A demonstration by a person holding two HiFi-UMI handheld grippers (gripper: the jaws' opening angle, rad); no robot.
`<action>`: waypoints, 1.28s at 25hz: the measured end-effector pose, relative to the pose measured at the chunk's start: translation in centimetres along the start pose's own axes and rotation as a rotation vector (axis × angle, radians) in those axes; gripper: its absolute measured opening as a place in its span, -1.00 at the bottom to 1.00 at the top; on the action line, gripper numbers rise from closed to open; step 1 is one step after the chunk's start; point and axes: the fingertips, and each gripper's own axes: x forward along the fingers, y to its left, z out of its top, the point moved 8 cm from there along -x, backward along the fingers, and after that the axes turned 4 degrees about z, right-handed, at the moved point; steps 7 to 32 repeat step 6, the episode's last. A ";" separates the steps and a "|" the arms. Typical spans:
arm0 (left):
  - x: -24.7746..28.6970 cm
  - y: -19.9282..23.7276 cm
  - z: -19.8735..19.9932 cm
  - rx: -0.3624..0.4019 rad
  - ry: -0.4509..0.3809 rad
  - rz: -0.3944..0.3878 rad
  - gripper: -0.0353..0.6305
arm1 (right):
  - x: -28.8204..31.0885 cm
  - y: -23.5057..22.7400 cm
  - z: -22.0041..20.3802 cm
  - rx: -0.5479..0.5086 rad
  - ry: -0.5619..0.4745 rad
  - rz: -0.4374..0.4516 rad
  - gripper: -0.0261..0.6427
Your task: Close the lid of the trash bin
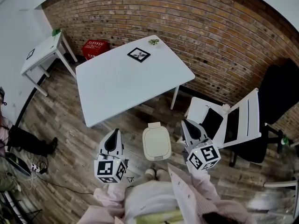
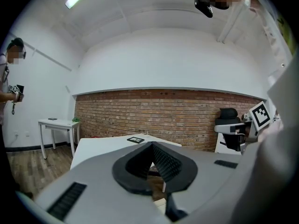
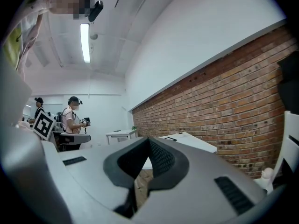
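A cream trash bin stands on the wooden floor just in front of my feet, and its flat lid lies down over the top. My left gripper hovers to the left of the bin and my right gripper to its right; both are apart from it and point away from me toward the table. In the left gripper view the left gripper has its jaws meeting at the tips with nothing between them. The right gripper looks the same in its own view, shut and empty.
A white table stands just beyond the bin, bearing a black-framed marker. A white folding chair and a black office chair are at the right. A small side table and red crate sit by the brick wall. Cables lie at the far left.
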 end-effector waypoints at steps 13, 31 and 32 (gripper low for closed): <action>-0.1 0.5 -0.2 -0.006 0.010 0.017 -0.91 | 0.1 0.0 -0.1 0.001 0.000 -0.005 -0.91; -0.1 0.5 -0.2 -0.006 0.010 0.017 -0.91 | 0.1 0.0 -0.1 0.001 0.000 -0.005 -0.91; -0.1 0.5 -0.2 -0.006 0.010 0.017 -0.91 | 0.1 0.0 -0.1 0.001 0.000 -0.005 -0.91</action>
